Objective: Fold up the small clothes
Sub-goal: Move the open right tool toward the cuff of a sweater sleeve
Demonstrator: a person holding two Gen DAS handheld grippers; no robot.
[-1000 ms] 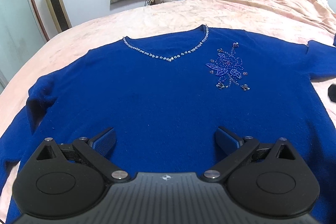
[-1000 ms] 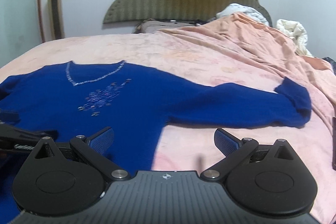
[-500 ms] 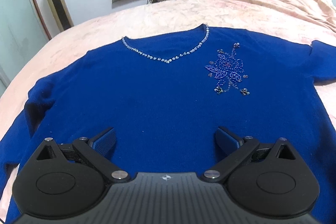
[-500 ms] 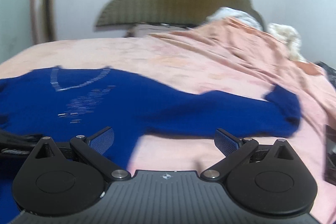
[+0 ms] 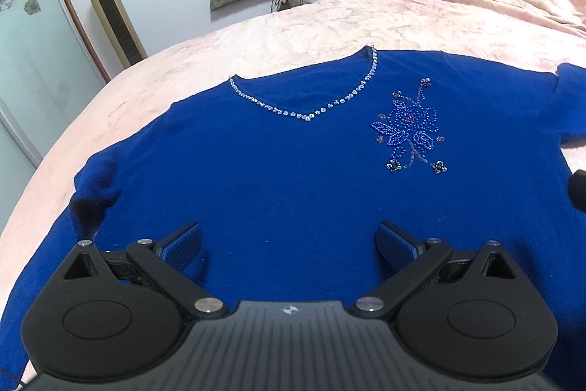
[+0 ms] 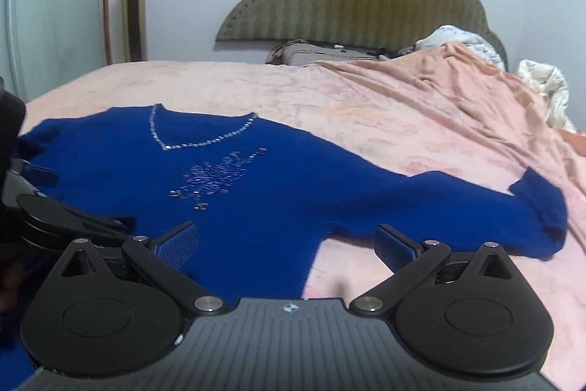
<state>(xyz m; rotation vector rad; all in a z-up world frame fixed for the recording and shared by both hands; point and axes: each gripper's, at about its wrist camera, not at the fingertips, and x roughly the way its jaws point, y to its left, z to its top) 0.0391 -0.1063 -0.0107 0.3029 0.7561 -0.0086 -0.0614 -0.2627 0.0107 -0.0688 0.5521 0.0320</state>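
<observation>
Looking at the blue sweater (image 5: 293, 178), we judge the folding hardly begun: it lies spread flat, front up, on the pink bedcover (image 5: 293, 35), with one sleeve (image 6: 476, 204) stretched out sideways and no fold made yet. Every fold is left to do. Our left gripper (image 5: 289, 244) hovers over the sweater's lower body, jaws wide apart and holding nothing. Our right gripper (image 6: 287, 244) sits near the side edge below that sleeve, jaws likewise apart and empty.
</observation>
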